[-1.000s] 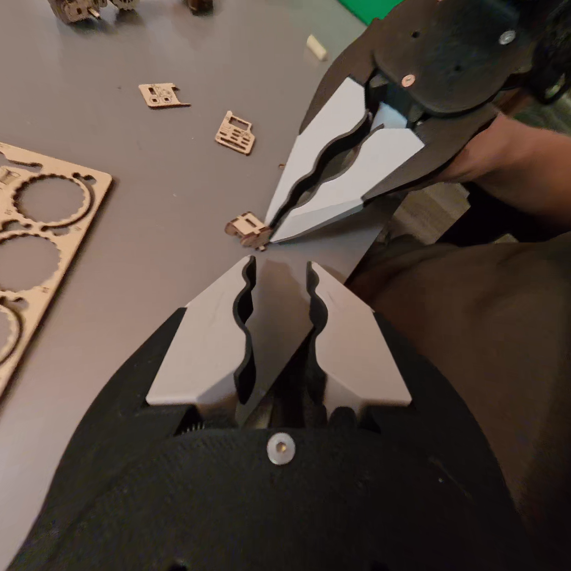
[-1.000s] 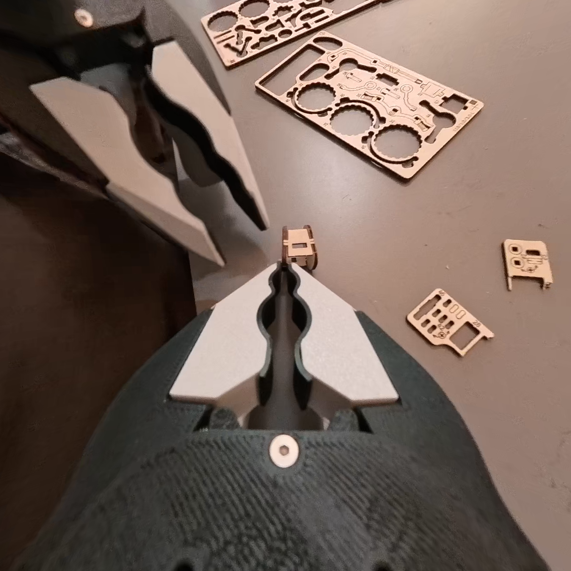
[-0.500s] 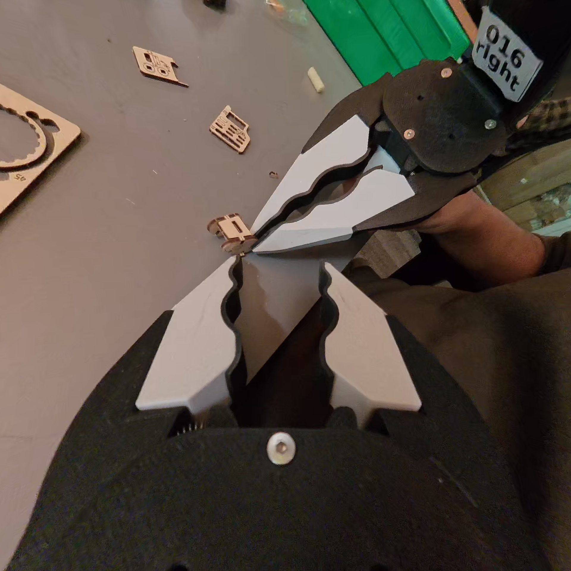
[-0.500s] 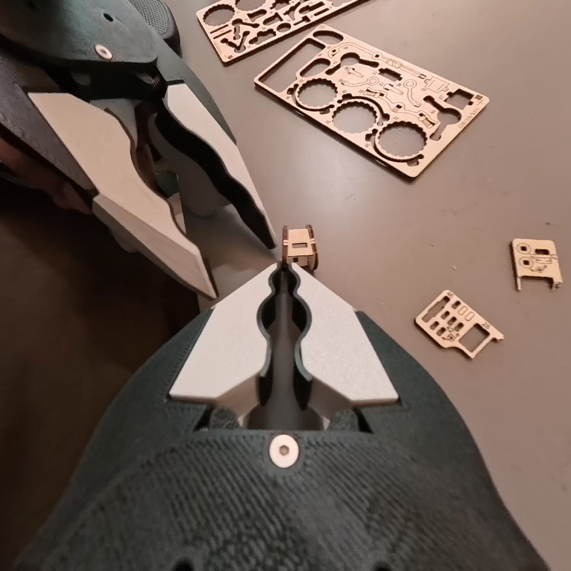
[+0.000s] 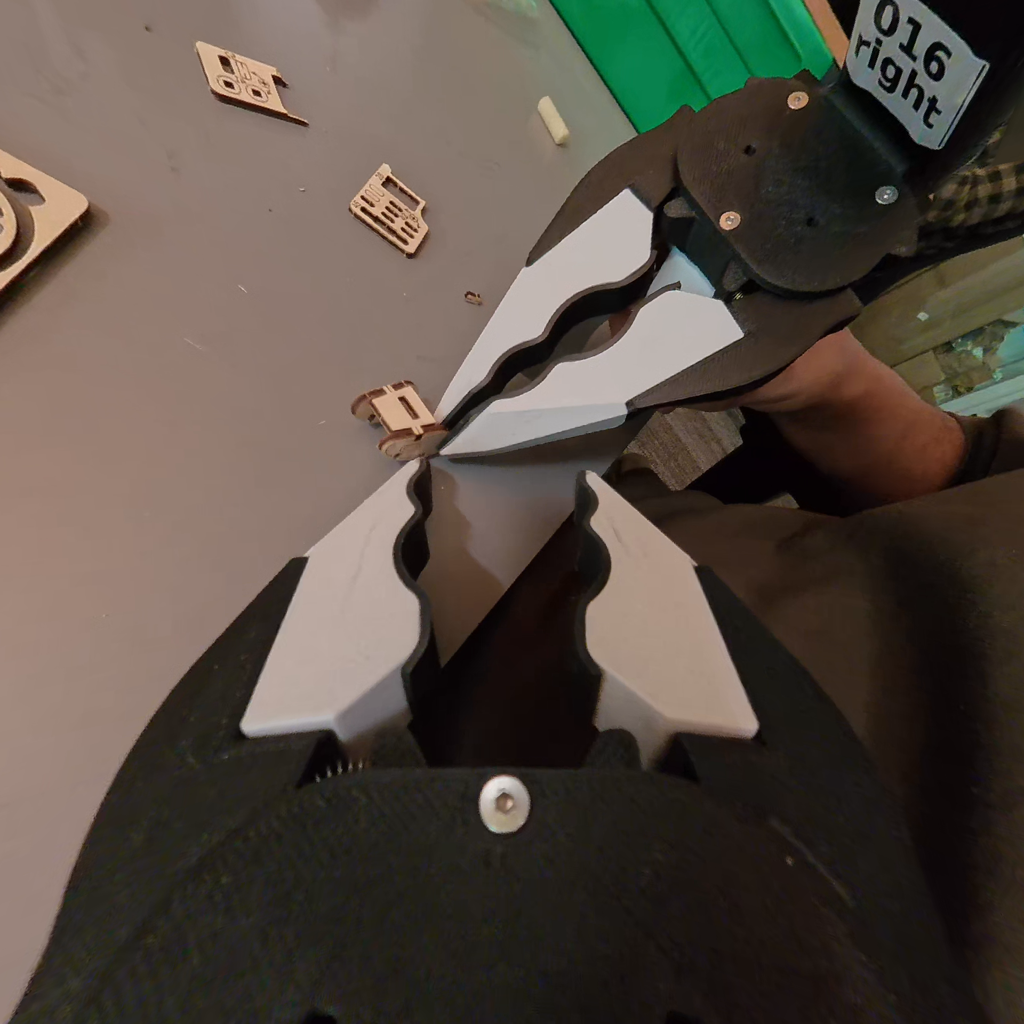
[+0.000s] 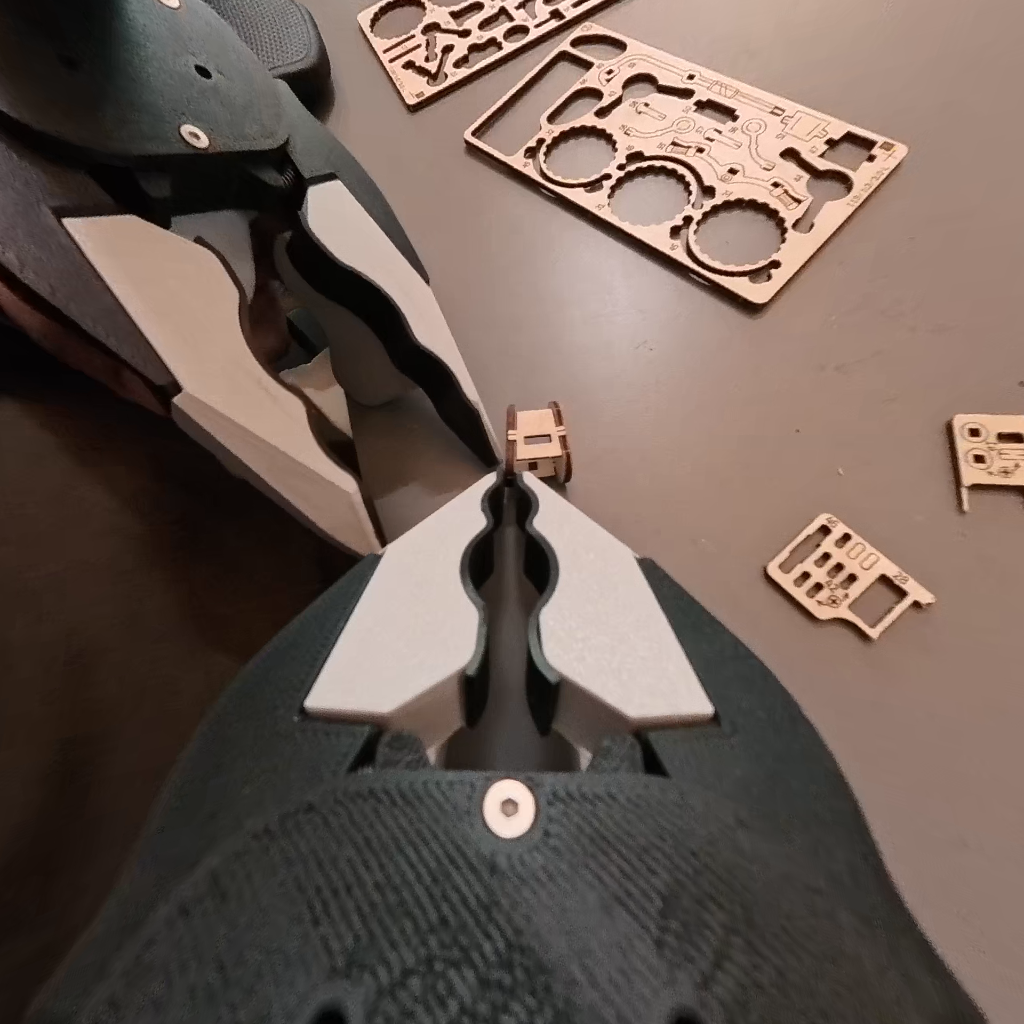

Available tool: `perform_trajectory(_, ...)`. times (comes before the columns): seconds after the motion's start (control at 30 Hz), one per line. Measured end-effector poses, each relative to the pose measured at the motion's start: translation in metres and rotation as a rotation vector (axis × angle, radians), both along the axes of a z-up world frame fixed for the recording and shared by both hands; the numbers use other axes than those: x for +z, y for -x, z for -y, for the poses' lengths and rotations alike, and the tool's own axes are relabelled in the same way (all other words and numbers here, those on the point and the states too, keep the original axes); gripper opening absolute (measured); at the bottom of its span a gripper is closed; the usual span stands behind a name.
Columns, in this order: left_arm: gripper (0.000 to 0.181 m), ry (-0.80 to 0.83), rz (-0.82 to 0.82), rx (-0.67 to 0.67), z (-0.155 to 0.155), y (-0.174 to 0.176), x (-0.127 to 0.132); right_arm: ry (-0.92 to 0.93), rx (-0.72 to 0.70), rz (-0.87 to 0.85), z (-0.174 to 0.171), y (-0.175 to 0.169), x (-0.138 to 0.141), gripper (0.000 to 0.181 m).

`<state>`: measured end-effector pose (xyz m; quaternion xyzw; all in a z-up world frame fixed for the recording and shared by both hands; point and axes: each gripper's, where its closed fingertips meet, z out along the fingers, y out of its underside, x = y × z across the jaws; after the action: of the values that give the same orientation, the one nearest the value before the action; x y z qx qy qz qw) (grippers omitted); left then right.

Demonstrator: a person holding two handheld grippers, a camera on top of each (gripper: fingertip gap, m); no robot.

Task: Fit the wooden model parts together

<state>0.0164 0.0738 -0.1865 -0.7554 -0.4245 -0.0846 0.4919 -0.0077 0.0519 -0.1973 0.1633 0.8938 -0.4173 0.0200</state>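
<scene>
Between our claws, above the surface (image 5: 166,388), the right claw (image 6: 508,481) pinches the wooden block (image 6: 538,441) by one thin edge; the left claw (image 5: 501,476) is open. We judge it light, brittle; better to grip its flat sides.

Right hand-held gripper (image 5: 443,440) pinches small wooden assembly (image 5: 400,418); left hand-held gripper (image 5: 501,479) gapes empty.

Two grippers (image 6: 507,476) (image 5: 501,476), one assembled wooden piece (image 6: 536,441), two loose flat parts (image 6: 848,576) (image 6: 989,454), two cut-out sheets (image 6: 687,160) (image 6: 471,39).
</scene>
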Motion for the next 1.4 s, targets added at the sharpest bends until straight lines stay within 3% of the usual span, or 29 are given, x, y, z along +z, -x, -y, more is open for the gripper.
perform_trajectory(1.2, 0.048, -0.006, 0.01, -0.022, 0.001, -0.002, 0.0, -0.029, -0.02, 0.063, -0.004, -0.004, -0.001, 0.001)
perform_trajectory(1.4, 0.047, 0.008, -0.001, -0.011, 0.015, 0.005, 0.004, -0.055, -0.021, 0.043, -0.004, -0.005, -0.001, 0.001)
